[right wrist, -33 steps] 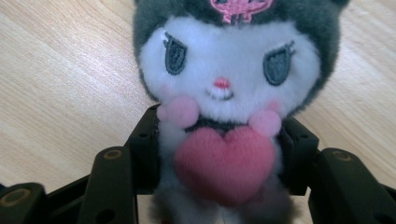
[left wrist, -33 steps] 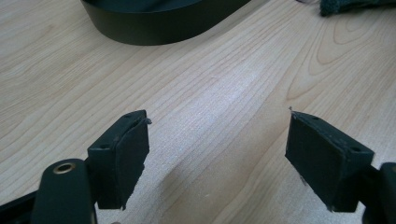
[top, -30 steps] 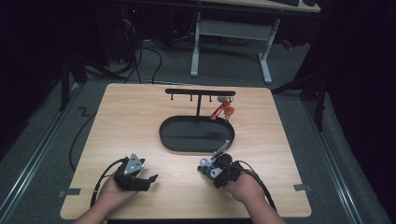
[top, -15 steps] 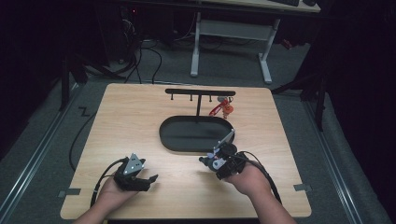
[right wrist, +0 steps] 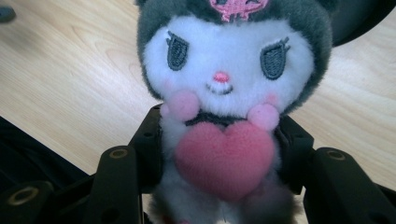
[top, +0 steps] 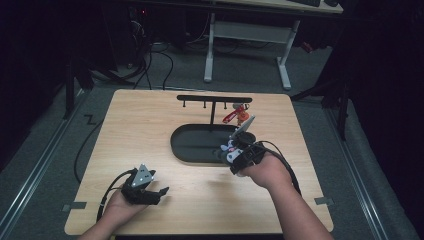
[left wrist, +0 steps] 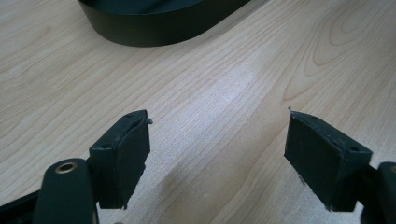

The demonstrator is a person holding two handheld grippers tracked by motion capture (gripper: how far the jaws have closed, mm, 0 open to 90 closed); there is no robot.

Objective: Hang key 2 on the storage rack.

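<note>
A small plush doll (right wrist: 224, 88) with a white face, a grey hood and a pink heart on its chest sits between the jaws of my right gripper (right wrist: 219, 135), which is shut on its body. In the high view that gripper (top: 234, 151) hangs above the right end of a black oval tray (top: 187, 131), with the doll (top: 226, 148) at its tip. My left gripper (top: 159, 192) rests low over the table near the front left. Its jaws (left wrist: 217, 144) stand wide open with bare wood between them.
A black T-shaped rack (top: 215, 100) with small hooks stands behind the tray, and a red keychain item (top: 235, 116) hangs near its right end. The tray's near wall (left wrist: 154, 23) lies ahead of the left gripper. Cables trail from both grippers.
My right gripper has risen from the table and moved toward the tray's right end, carrying the plush doll. The left hand has stayed where it was.
</note>
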